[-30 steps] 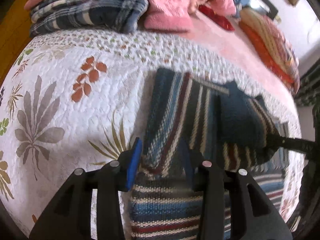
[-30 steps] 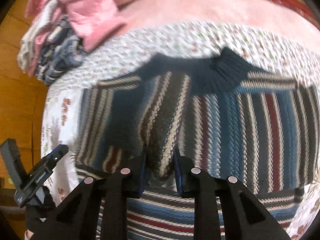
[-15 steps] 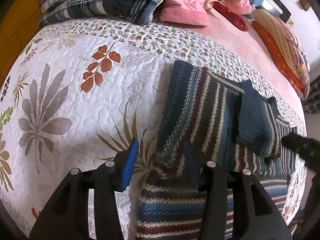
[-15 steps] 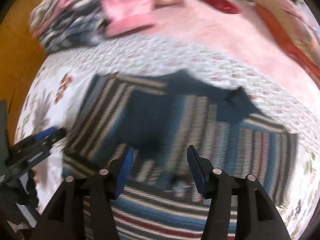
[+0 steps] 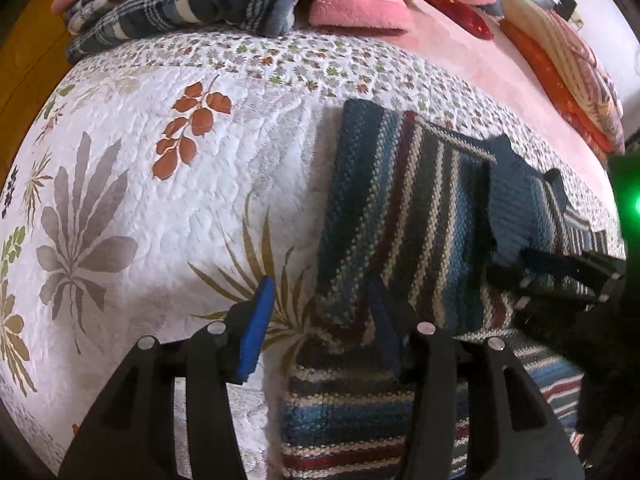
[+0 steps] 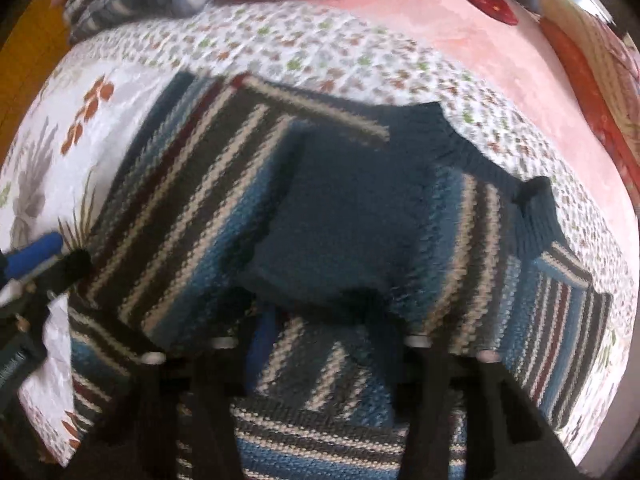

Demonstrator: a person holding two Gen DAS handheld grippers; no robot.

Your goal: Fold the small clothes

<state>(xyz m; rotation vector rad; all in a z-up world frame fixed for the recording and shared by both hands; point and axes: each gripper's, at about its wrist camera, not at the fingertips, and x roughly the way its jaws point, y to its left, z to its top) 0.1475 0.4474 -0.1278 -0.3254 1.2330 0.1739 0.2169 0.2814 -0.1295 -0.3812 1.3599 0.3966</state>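
Left hand-held gripper (image 5: 320,320) gapes over the striped sweater's (image 5: 404,216) edge; floral quilt (image 5: 180,200) beneath.

The bed's quilt (image 5: 200,184) carries the striped sweater (image 5: 404,216) ahead of both grippers, folded plaid blankets (image 5: 192,4) farther beyond

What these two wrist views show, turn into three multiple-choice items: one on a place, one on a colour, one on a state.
1. The striped sweater lies on: A the floral quilt; B the wooden floor; C the plaid blanket.
2. The left gripper has pads coloured: A red; B blue; C green.
3. The left gripper is: A shut on the sweater; B shut on the quilt; C open.

Answers: A, quilt shows around the sweater; B, one blue pad faces the camera; C, its fingers stand apart with nothing clamped.
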